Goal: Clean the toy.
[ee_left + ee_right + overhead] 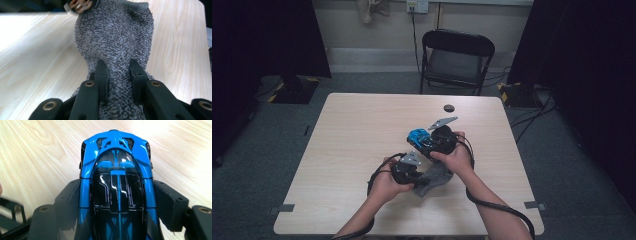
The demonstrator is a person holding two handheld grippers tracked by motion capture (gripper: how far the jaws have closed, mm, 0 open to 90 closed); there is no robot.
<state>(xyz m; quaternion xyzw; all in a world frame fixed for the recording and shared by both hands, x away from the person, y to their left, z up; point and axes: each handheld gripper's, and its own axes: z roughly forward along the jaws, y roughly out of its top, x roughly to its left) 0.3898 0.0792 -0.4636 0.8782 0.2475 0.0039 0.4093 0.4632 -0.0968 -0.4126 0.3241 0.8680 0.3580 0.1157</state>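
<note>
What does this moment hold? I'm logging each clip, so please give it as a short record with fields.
setting: pale wooden table, folding chair behind it
left gripper: shut on the grey knitted sock
right gripper: shut on the blue toy car, jaws against its two sides
sock: bunched between the left jaws, the rest lying on the table
car: blue body, black roof
other: small dark round thing near the far table edge

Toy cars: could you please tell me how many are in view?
1: a blue toy car held in the right claw, above the table.
</note>
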